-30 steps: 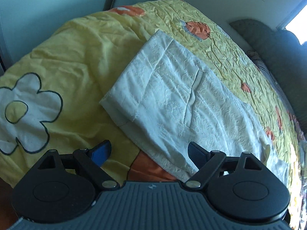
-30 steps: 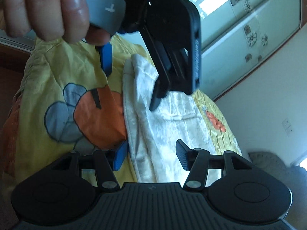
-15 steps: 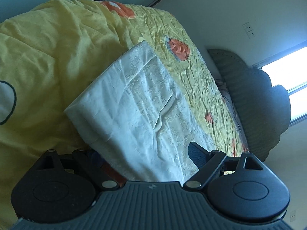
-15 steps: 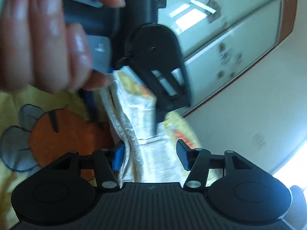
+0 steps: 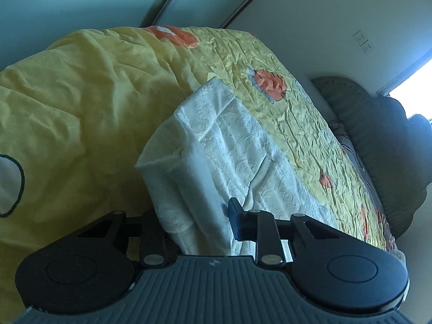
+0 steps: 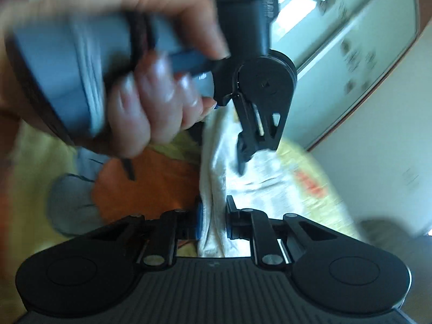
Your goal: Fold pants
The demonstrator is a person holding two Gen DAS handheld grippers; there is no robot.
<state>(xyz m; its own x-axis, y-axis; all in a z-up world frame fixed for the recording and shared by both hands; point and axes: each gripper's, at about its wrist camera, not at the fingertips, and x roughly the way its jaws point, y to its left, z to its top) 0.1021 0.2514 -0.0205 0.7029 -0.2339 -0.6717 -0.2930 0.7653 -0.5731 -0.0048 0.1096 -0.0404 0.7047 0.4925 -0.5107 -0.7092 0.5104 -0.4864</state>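
The white textured pants (image 5: 229,145) lie lengthwise on a yellow bedspread (image 5: 81,108). My left gripper (image 5: 194,221) is shut on the near edge of the pants, and the cloth bunches up and lifts between its fingers. In the blurred right wrist view, my right gripper (image 6: 213,218) is shut on the pants' edge (image 6: 216,162) as well. The other gripper (image 6: 243,145) and the hand holding it show just ahead, clamped on the same edge. Part of the pants is hidden behind the grippers.
The bedspread has orange and grey flower prints (image 5: 270,83). A dark grey headboard (image 5: 378,140) stands at the far right, with a bright window beyond it. Glass wardrobe doors (image 6: 351,27) and a white wall with sockets (image 5: 363,41) stand behind the bed.
Both grippers have gone from open to shut on the near edge of the pants. The edge has risen off the bedspread and bunched up. The right wrist view has swung.
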